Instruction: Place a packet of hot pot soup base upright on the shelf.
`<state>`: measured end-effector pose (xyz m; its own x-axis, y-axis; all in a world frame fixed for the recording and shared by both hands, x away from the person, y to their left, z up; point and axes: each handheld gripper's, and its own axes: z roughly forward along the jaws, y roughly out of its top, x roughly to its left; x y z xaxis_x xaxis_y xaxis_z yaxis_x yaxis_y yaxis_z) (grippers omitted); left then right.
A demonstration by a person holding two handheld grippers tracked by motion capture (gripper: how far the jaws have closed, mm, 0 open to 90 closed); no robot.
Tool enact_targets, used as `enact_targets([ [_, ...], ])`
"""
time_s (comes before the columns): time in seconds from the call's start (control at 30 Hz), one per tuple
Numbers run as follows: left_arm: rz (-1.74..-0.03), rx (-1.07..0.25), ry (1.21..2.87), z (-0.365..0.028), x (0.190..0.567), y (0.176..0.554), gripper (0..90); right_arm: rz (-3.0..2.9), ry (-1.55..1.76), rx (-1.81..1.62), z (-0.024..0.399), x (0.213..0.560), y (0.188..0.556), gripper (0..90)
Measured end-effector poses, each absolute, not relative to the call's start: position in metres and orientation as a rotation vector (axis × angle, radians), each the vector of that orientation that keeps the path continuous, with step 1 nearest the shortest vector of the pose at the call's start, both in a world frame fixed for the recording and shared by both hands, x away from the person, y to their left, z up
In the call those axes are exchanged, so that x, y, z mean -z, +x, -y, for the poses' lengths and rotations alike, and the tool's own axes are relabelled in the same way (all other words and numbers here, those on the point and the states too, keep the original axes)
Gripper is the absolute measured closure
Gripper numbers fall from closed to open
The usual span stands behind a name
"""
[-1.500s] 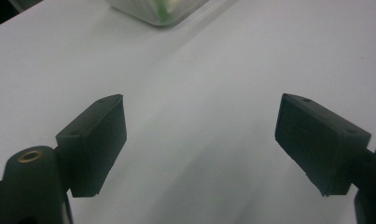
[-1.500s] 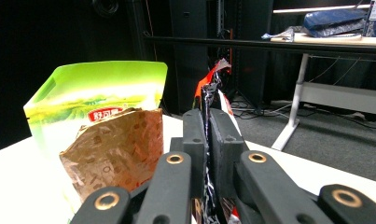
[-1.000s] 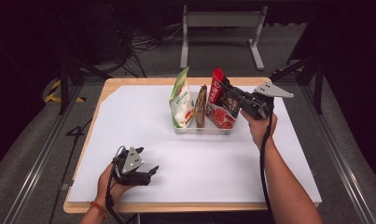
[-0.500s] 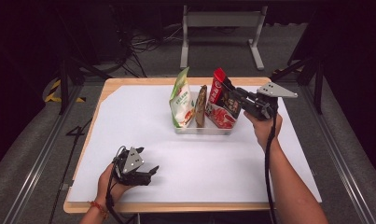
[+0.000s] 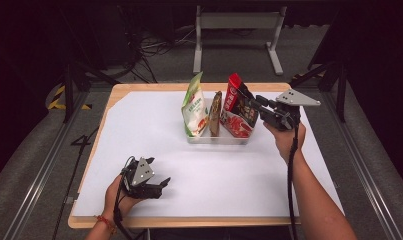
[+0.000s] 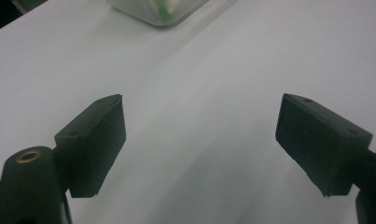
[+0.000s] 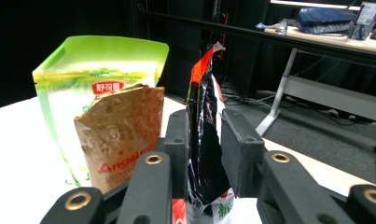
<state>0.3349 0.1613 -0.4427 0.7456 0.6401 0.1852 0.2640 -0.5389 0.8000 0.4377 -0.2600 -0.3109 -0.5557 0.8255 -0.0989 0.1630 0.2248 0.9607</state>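
Red pouch (image 7: 204,140) stands between the jaws of the right gripper (image 7: 203,140), which have just been opening; the pads sit close on either side, barely slack, so it can settle upright in the clear tray (image 5: 216,139) near the table's (image 5: 139,120) far edge, beside the brown pouch (image 7: 120,140) and green pouch (image 7: 97,84). Left gripper (image 6: 199,140) rests wide open and empty near the front-left corner, out of the way.

High view: above the table's (image 5: 139,125) near edge, facing 12 o'clock, downward, far.
Left gripper view: close, low over the sheet.
Right gripper view: close, level.
Shared: green pouch (image 5: 195,107) (image 7: 101,88), clear tray (image 5: 216,140) (image 6: 153,11).
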Motion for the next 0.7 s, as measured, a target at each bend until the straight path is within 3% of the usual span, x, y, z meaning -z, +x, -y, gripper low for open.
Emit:
enact_targets([
  [0.7,-0.673,-0.608,2.146,-0.162,0.442,0.336,16.7,-1.885,0.939,-1.334,0.276,0.322,0.428,62.8],
])
